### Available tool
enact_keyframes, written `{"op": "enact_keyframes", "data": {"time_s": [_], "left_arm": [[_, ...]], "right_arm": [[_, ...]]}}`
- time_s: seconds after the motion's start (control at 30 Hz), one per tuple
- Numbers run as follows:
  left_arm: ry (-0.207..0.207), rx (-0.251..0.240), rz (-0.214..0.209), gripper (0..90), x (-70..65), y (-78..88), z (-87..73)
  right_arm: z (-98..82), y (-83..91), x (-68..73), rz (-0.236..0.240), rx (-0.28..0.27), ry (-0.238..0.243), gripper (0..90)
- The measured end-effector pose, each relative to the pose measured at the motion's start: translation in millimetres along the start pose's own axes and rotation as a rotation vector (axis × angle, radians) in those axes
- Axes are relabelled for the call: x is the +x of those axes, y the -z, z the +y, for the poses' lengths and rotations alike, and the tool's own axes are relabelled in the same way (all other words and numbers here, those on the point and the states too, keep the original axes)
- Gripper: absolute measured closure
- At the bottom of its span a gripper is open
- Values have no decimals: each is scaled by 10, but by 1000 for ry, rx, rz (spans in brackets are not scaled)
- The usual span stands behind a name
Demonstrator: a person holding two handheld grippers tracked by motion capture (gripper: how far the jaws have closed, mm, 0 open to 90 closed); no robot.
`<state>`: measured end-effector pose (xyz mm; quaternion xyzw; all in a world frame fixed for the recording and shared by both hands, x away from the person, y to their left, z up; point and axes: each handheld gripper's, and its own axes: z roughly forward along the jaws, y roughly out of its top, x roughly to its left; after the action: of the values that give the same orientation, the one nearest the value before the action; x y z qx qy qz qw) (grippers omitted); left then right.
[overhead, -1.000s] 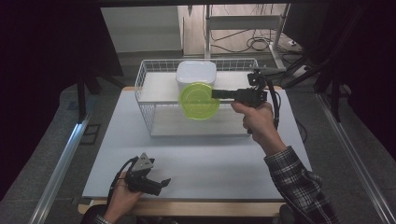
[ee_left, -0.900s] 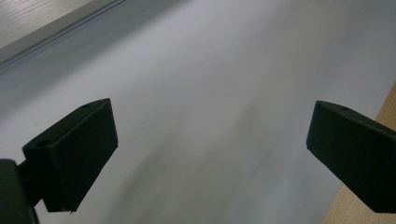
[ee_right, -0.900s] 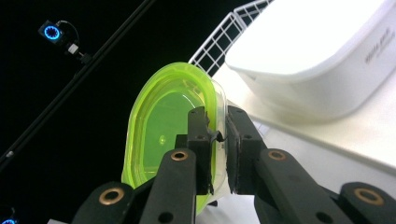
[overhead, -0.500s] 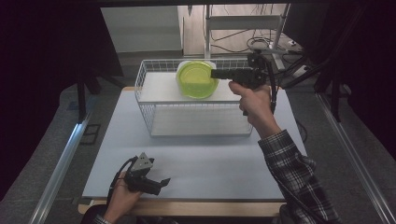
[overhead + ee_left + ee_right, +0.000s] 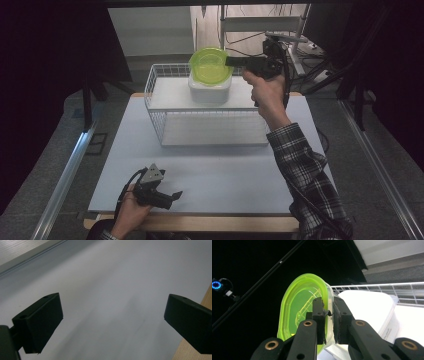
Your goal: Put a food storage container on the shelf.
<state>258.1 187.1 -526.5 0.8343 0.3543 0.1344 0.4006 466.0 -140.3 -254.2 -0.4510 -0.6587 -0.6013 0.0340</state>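
Note:
A lime-green plastic container [image 5: 210, 65] hangs tilted on edge above the wire basket [image 5: 165, 120], over a white lidded tub [image 5: 210, 90] that stands in the basket. My right gripper [image 5: 230, 61] is shut on the green container's rim; in the right gripper view its jaws pinch the rim of the green container [image 5: 297, 312] at my right gripper [image 5: 328, 315], with the white tub [image 5: 367, 305] behind. My left gripper [image 5: 175, 196] rests low on the table near its front edge, held by a hand. In the left gripper view my left gripper [image 5: 112, 315] stands open with nothing between its jaws.
The white table top [image 5: 225, 170] spreads in front of the basket, with a wooden front edge [image 5: 200, 222]. A metal shelf rack [image 5: 260, 25] with cables stands behind the table. Dark curtains flank both sides.
My right gripper has lifted the green container out of the basket, up and toward the back. The white tub behind it now shows fully. The left gripper has stayed put.

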Motion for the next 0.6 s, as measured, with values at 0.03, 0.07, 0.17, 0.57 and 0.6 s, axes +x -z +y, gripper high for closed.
{"op": "enact_keyframes", "data": {"time_s": [0.03, 0.07, 0.17, 0.57, 0.6], "left_arm": [[-1, 0, 0, 17, 0, -1, 0], [-1, 1, -1, 17, -1, -2, 0], [0, 1, -2, 17, -1, -4, 0], [-5, 4, -4, 17, -2, -5, -1], [-5, 4, -4, 17, -2, -5, -1]], "right_arm": [[9, -8, -8, -6, -2, -1, 815], [16, -18, -13, -14, -6, -2, 815], [34, -55, -29, -30, -9, -6, 815], [55, -213, -72, -93, -11, -30, 806], [59, -221, -71, -97, -10, -34, 802]]}}
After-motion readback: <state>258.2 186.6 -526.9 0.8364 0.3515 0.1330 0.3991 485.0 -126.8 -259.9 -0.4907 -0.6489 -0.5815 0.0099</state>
